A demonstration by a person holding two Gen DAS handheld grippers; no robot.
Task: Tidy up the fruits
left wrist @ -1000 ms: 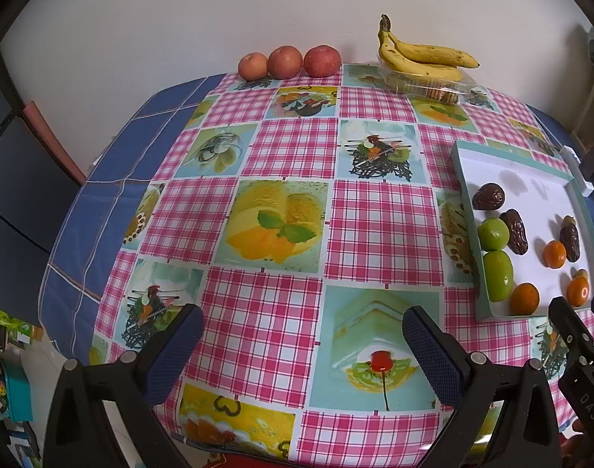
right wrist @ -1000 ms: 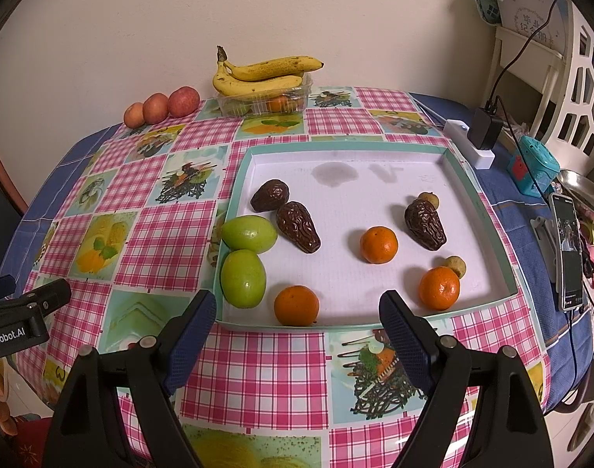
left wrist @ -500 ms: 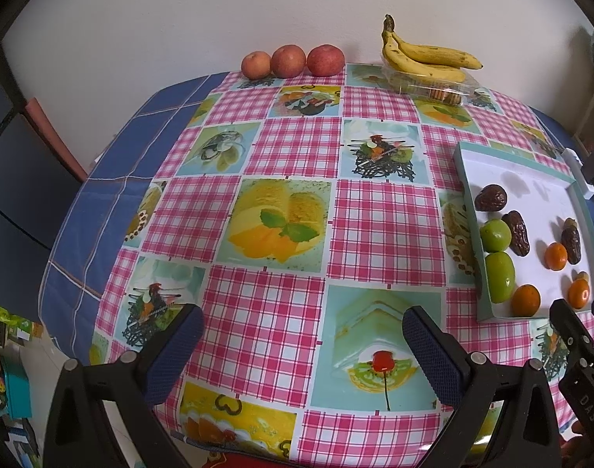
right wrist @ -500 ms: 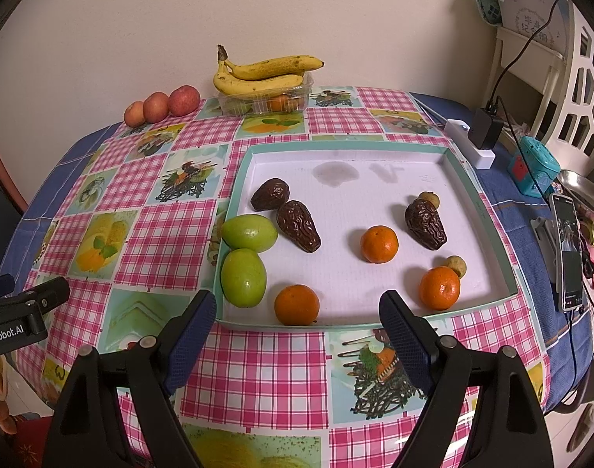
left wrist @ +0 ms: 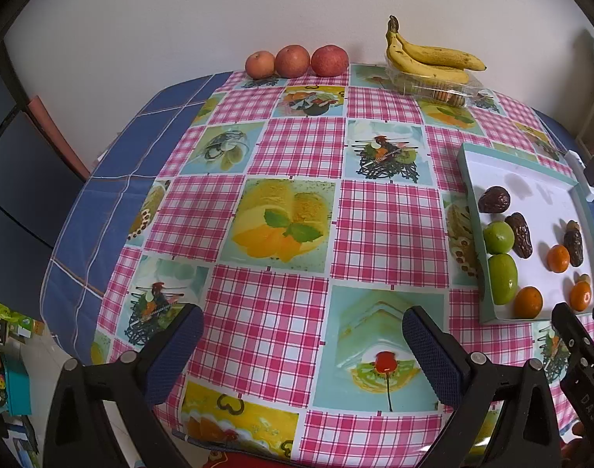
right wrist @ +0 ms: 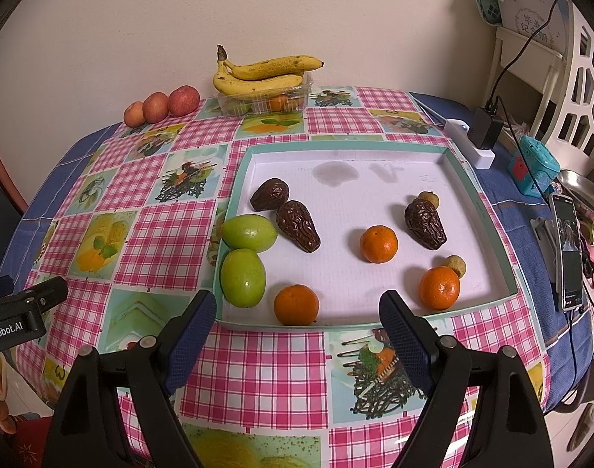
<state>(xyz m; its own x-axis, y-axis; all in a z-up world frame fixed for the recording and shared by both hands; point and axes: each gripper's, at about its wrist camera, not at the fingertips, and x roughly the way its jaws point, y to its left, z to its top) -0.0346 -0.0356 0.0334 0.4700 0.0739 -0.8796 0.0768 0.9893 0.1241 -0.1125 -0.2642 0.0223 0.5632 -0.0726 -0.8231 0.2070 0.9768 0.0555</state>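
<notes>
Though scattered, inside white tray (right wrist: pixel 394 163): three oranges (right wrist: pixel 379 243), two green fruits (right wrist: pixel 242 277), three dark wrinkled fruits (right wrist: pixel 298 226), two small tan ones (right wrist: pixel 455 266). Against back wall: three apples (right wrist: pixel 184 100), two bananas (right wrist: pixel 266 74) atop clear container (right wrist: pixel 264 102). Left gripper (left wrist: pixel 303 345), right gripper (right wrist: pixel 297 321): both wide open, gripping nothing, above checkered tablecloth (left wrist: pixel 386 234).

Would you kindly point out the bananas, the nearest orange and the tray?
bananas (right wrist: pixel 264 72): right wrist view, middle of the bunch.
nearest orange (right wrist: pixel 296 305): right wrist view, centre of its peel.
tray (right wrist: pixel 478 199): right wrist view, right rim.
</notes>
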